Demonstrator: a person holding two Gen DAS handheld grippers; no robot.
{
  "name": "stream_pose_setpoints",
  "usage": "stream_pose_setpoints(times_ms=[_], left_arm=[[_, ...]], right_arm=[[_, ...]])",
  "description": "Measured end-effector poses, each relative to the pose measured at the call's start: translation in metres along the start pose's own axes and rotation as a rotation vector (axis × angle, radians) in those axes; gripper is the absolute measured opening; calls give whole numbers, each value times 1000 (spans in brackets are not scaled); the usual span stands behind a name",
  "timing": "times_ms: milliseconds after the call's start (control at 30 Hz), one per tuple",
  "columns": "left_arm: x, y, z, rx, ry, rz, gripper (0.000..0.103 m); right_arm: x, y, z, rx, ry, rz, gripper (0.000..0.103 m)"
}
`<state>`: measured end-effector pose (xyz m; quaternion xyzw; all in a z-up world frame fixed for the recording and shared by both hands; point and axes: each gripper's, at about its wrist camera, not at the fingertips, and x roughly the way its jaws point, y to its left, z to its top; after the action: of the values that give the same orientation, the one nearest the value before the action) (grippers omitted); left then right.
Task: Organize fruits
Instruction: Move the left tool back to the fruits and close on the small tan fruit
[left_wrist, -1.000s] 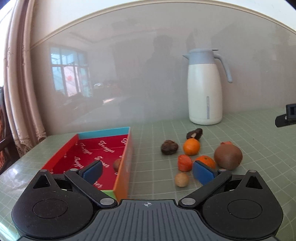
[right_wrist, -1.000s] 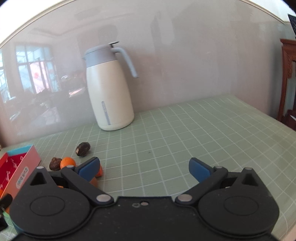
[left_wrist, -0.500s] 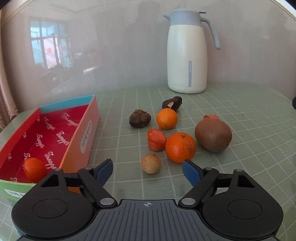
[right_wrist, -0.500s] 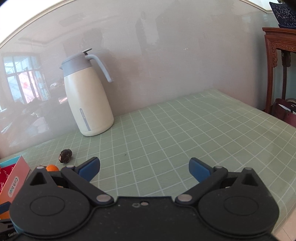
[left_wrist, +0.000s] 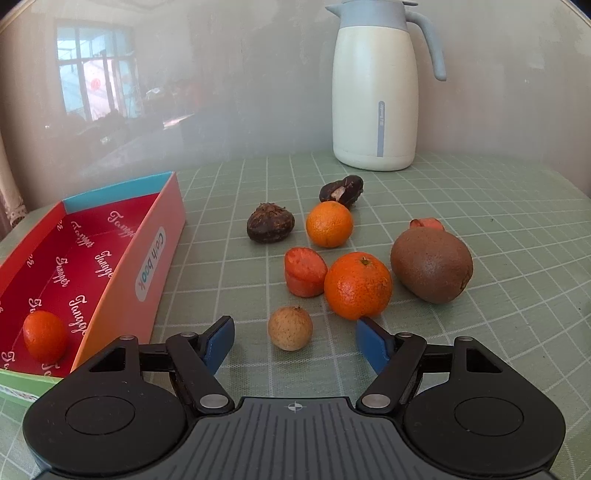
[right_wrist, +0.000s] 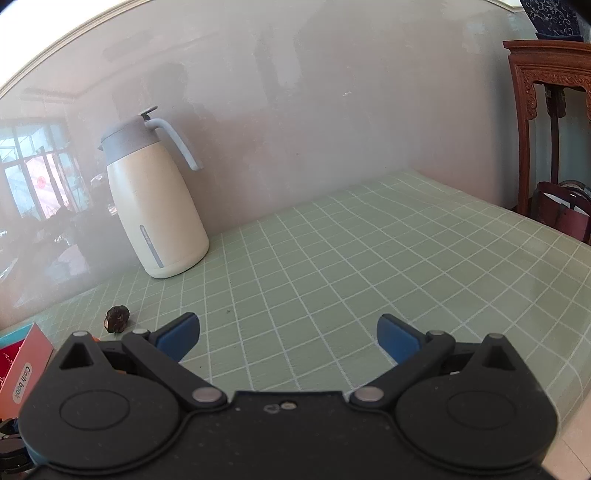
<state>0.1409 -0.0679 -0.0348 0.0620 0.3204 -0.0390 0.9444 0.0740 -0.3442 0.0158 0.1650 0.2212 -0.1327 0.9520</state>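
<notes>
The small round beige fruit with a rough skin (left_wrist: 290, 328) lies on the green checked tablecloth (left_wrist: 498, 229), just in front of our left gripper (left_wrist: 294, 341). The jaws of this gripper are closing, and the beige fruit sits in the gap between the two blue pads (left_wrist: 218, 341), but neither pad touches it.

Just behind it we see a large orange mandarin (left_wrist: 357, 285), which touches a cut orange-red piece of fruit (left_wrist: 304, 271) on its left side. To the right of the mandarin lies a brown fuzzy kiwi (left_wrist: 431, 264), and a second orange-red piece (left_wrist: 426, 223) shows just behind the kiwi. Farther back there are a smaller orange mandarin (left_wrist: 328, 223), a dark wrinkled round fruit (left_wrist: 270, 222) to its left, and a dark brown cracked fruit with a pale inside (left_wrist: 341, 190).

On the left stands an open cardboard box with a red printed inside and a pink outer wall (left_wrist: 159, 240). One small orange mandarin (left_wrist: 45, 336) already lies in it, near the front corner.

At the back, near the wall, stands a cream-white thermos jug with a grey lid and handle (left_wrist: 375, 85).

Our right gripper (right_wrist: 288, 338) is held over a bare part of the tablecloth, with the jaws wide apart and nothing between them.
</notes>
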Motion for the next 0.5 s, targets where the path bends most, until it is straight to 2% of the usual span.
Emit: stream_pose_setpoints(times_ms=[167,300,400,467,500], left_arm=[[-4,-3,-3,27,-24,-3,67],[-6,-2,-3,45,-34,-27,56],[-6,-2,-3,46,-36,-32,55],[-6,-1,-3,39,-37,-31,49],[-6,0,-3,37,-38,-32,40]], right_arm=[[-2,-1,1,11,-2,13,103],[-4,-1,1,17,-5,28,103],[-3,1,2,20,-5,42,103],[-2,2,3,18,-1,49,103],[-1,2,3,18,2,52,103]])
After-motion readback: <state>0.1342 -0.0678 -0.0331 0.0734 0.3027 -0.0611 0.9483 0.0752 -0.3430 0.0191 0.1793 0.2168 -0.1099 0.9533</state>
